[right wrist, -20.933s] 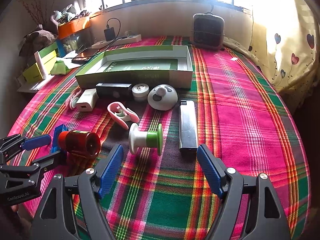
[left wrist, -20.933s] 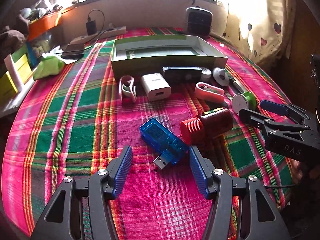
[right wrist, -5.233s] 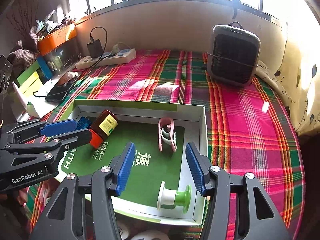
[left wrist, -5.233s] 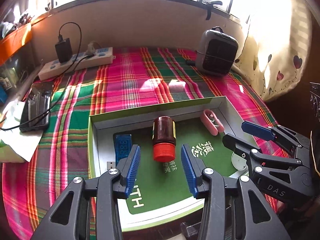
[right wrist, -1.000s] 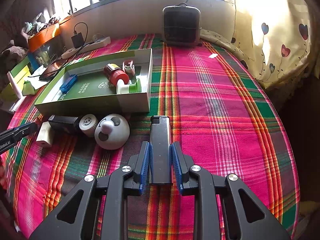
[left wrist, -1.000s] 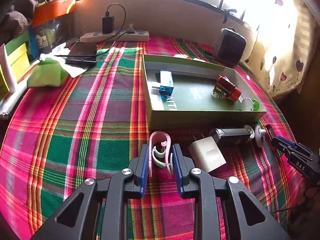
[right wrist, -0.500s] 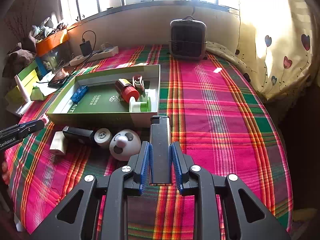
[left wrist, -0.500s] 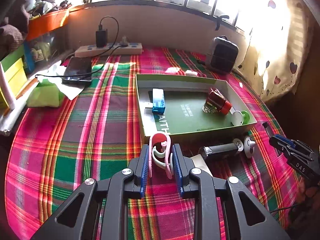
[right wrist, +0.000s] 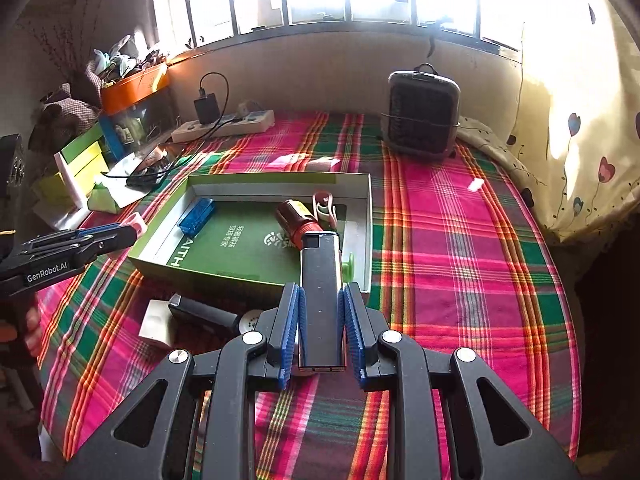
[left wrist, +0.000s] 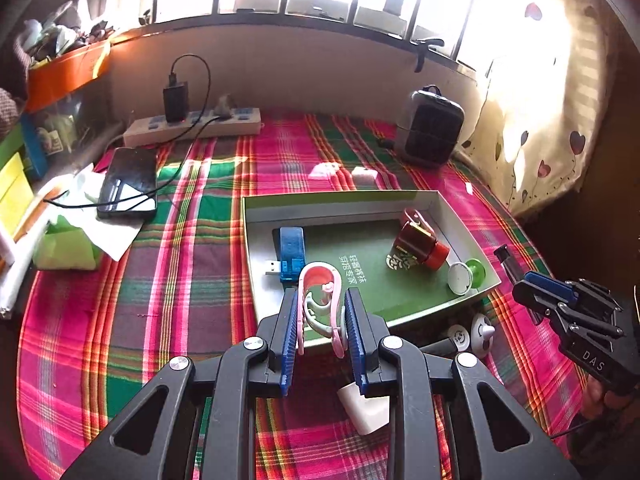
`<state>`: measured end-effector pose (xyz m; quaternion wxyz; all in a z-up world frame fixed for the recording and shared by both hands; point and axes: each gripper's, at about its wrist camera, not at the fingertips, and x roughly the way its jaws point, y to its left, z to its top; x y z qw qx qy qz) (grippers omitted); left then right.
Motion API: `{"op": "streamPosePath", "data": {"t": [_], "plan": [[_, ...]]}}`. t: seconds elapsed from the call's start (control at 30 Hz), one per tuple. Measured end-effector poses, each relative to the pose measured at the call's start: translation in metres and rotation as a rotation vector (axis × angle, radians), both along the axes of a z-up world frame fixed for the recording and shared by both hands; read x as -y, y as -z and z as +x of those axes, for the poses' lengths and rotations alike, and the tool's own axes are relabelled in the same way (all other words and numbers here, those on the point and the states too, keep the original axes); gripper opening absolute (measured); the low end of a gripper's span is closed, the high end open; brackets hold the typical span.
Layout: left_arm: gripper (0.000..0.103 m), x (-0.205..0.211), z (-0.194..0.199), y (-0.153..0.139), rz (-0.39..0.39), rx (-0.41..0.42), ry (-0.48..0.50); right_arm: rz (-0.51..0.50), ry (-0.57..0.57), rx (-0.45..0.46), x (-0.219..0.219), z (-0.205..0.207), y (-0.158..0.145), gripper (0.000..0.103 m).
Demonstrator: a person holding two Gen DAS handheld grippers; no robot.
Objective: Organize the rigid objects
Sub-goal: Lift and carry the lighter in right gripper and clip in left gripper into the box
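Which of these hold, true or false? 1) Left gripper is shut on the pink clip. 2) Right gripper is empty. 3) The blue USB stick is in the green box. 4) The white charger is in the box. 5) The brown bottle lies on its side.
1) True: the left gripper is shut on the pink clip.
2) False: the right gripper is shut on a black and silver slab.
3) True: the blue USB stick lies in the green box.
4) False: the white charger sits on the plaid cloth, outside the box.
5) True: the brown bottle lies on its side in the box.
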<state>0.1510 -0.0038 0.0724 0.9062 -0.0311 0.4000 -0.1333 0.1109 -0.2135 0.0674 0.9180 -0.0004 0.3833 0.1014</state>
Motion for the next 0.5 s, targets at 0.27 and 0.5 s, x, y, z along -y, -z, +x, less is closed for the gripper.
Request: {"op": "streamPosePath", "data": {"t": [0.27, 0.5], "plan": [[0.022, 0.013, 0.032, -0.004, -0.02, -0.008, 0.04, 0.02, -0.066, -0.019, -0.022, 0.027, -0.002, 0.024], [0.022, 0.023, 0.059, 0.004, -0.017, -0.032, 0.055, 0.016, -0.107, -0.047, -0.04, 0.049, 0.007, 0.024]]}}
